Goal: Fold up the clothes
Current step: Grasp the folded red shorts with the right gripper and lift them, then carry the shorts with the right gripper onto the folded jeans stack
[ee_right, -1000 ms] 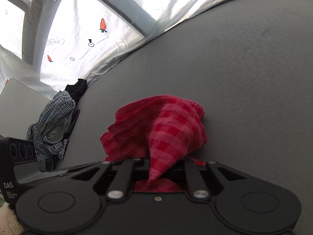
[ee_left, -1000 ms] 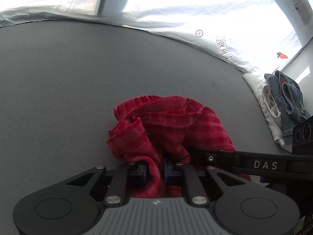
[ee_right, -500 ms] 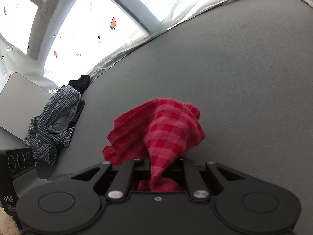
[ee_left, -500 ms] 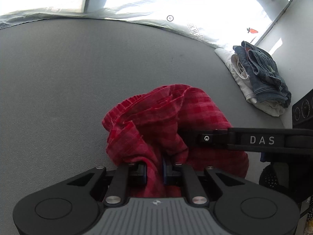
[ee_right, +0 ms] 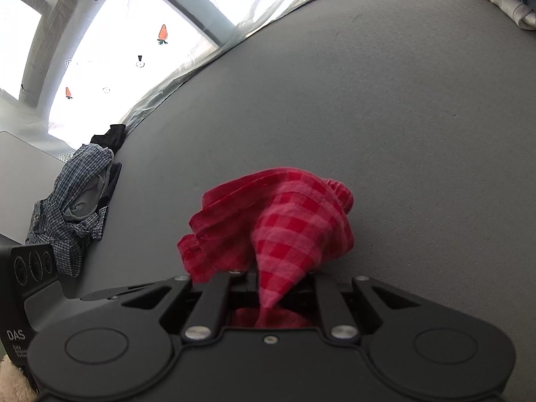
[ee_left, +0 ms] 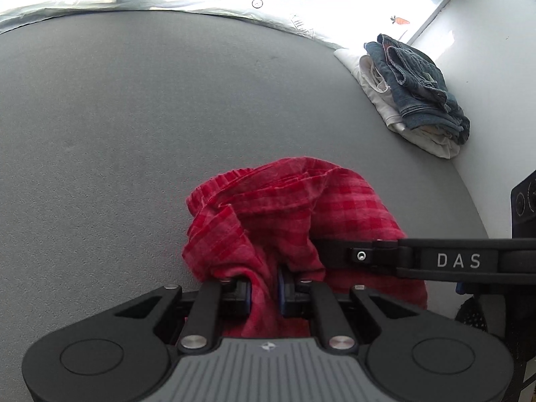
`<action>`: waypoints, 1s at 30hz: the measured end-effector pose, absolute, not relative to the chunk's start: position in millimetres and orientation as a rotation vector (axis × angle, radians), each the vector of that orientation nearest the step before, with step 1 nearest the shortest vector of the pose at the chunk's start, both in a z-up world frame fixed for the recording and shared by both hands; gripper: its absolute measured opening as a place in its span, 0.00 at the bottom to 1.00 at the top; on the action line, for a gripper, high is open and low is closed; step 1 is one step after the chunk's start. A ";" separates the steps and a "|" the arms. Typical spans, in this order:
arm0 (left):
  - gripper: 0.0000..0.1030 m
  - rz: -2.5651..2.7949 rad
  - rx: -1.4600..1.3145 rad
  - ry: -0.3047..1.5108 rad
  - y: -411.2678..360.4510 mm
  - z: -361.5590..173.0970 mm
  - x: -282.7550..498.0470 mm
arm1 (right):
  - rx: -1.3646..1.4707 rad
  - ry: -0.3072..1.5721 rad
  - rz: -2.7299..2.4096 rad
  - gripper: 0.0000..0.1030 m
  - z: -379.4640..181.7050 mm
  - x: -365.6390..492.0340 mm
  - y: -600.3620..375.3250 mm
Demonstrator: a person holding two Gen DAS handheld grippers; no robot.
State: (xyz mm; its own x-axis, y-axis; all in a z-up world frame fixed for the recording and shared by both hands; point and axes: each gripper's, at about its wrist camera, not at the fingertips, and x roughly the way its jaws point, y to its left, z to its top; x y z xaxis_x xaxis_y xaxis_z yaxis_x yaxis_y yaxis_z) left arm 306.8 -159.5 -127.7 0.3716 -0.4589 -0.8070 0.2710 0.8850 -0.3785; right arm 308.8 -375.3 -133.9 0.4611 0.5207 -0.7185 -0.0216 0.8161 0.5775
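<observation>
Red checked cloth (ee_left: 294, 214) is bunched over the grey table (ee_left: 117, 127), pinched by both claws. Left gripper (ee_left: 264, 289) is clenched on a fold of it; right gripper (ee_right: 271, 288) likewise, though its pads seem buried under fabric. Folded denim stack (ee_left: 418, 83) lies at two o'clock in the left view; crumpled blue plaid clothes (ee_right: 73, 201) at nine o'clock in the right.
</observation>
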 end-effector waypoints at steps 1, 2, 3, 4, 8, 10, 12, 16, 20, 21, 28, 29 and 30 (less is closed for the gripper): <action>0.14 -0.476 -0.185 1.088 -164.0 -125.4 307.0 | 0.547 1.037 0.352 0.11 -132.5 308.5 -380.7; 0.14 -0.479 -0.177 1.080 -168.2 -123.2 307.2 | 0.552 1.026 0.350 0.11 -131.2 308.2 -386.1; 0.14 -0.481 -0.169 1.070 -174.0 -120.4 307.7 | 0.558 1.014 0.348 0.11 -129.9 307.9 -391.6; 0.14 -0.483 -0.161 1.058 -181.5 -117.3 308.6 | 0.556 1.000 0.351 0.11 -128.3 308.2 -398.3; 0.14 -0.479 -0.126 1.020 -221.0 -109.9 311.6 | 0.532 0.953 0.374 0.11 -119.0 313.4 -435.8; 0.14 -0.461 -0.133 0.999 -245.2 -107.5 313.1 | 0.516 0.941 0.396 0.11 -114.6 319.0 -460.3; 0.14 -0.420 -0.181 0.981 -275.8 -105.9 315.2 | 0.493 0.931 0.423 0.11 -110.3 326.5 -490.8; 0.14 -0.396 -0.237 0.924 -339.5 -99.2 316.8 | 0.449 0.886 0.456 0.11 -95.9 342.5 -555.8; 0.14 -0.400 -0.245 0.876 -396.1 -84.8 328.2 | 0.417 0.800 0.436 0.11 -72.9 357.3 -615.5; 0.14 -0.409 -0.242 0.863 -407.2 -77.6 333.1 | 0.419 0.785 0.423 0.11 -66.1 359.8 -628.5; 0.14 -0.507 -0.235 0.730 -468.6 -19.5 380.3 | 0.398 0.592 0.399 0.11 -11.8 371.0 -691.4; 0.14 -0.522 -0.235 0.714 -474.9 -12.6 388.1 | 0.396 0.563 0.388 0.11 -4.8 375.1 -699.3; 0.14 -0.534 -0.232 0.698 -481.0 -6.6 395.6 | 0.393 0.533 0.378 0.11 2.2 379.2 -707.2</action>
